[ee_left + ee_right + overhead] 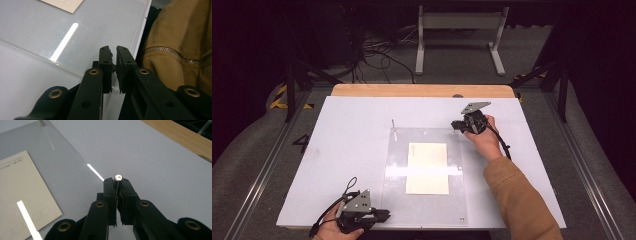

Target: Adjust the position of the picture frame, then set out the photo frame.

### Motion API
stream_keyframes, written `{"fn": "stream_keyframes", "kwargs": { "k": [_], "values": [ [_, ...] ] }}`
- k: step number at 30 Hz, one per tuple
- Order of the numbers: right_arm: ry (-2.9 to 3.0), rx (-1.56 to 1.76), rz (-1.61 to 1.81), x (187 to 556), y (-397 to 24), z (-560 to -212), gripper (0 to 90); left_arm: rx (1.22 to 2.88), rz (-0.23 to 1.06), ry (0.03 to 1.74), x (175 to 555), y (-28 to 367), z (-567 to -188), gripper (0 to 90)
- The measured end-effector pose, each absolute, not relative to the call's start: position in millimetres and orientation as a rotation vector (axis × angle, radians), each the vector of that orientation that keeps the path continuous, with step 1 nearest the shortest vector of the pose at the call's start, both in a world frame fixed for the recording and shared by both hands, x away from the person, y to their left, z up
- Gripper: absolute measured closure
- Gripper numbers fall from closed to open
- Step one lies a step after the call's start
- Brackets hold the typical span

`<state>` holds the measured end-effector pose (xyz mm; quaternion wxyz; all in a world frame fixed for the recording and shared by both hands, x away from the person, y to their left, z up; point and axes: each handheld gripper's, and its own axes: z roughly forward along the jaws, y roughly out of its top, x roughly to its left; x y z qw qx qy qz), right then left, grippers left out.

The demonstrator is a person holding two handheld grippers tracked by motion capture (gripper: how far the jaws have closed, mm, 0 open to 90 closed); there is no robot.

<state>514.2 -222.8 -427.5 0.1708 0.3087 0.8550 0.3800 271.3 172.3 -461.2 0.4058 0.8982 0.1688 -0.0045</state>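
- I see a clear acrylic sheet [427, 175] lying flat on the pale grey desk [347, 150]; it is rectangular, glossy, and carries a bright strip of reflected light across its middle
- Under the sheet lies a cream card [427, 167], matte and rectangular; in the right gripper view it shows a line of small print along one edge and a row of small printed boxes, too small for me to read
- My right gripper [460, 126] sits at the far right corner of the sheet; in the right gripper view its black fingers [109, 192] are pressed together on the thin shank of a small metal screw [118, 177], whose round silver head stands just above the fingertips
- A second screw [394, 124], slim and upright, stands at the far left corner of the sheet
- My left gripper [384, 216] lies at the near left edge of the sheet; in the left gripper view its fingers [105, 62] stand narrow, with a slim gap between the pads, astride the sheet's thin edge; I cannot tell whether they pinch it
- A small silver fastener [461, 218] sits in the near right corner of the sheet
- The fingers are matte black with brass-coloured rivets; a grey three-cornered plate tops each gripper
- A tan sleeve [517, 195] with a metal zip covers the right arm
- A wooden strip [422, 90] runs along the desk's far edge
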Motion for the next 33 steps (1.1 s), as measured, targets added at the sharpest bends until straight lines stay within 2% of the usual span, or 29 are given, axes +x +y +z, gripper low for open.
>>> {"fn": "stream_keyframes", "kwargs": {
  "k": [2,5,11,14,17,22,26,33],
  "values": [
    [2.415,0.898,1.097,513.6,-223.6,-426.9,80.6,2.233,-0.001,0.441,272.1,174.0,-459.5,64.4],
    [2.361,0.914,1.187,510.3,-228.5,-420.7,77.5,2.160,0.010,0.459,275.3,179.3,-454.7,55.3],
    [2.216,0.897,1.293,496.6,-239.5,-406.7,63.5,1.987,0.083,0.571,293.4,186.2,-442.1,48.5],
    [2.183,0.905,1.297,492.9,-243.3,-407.3,55.4,1.950,0.143,0.624,298.1,190.2,-439.3,47.8],
    [2.162,0.944,1.310,490.0,-244.6,-414.2,55.3,1.930,0.255,0.680,301.2,193.1,-438.5,40.9],
    [2.117,1.009,1.340,489.5,-234.9,-421.7,55.0,1.929,0.331,0.810,309.9,192.6,-438.1,34.1],
    [2.135,0.924,1.279,492.5,-225.3,-425.9,65.1,1.910,0.334,0.839,316.5,191.6,-439.9,32.4],
    [2.139,0.932,1.207,498.5,-219.3,-435.1,74.8,1.911,0.336,0.848,317.8,195.0,-441.7,31.8]
  ]
}}
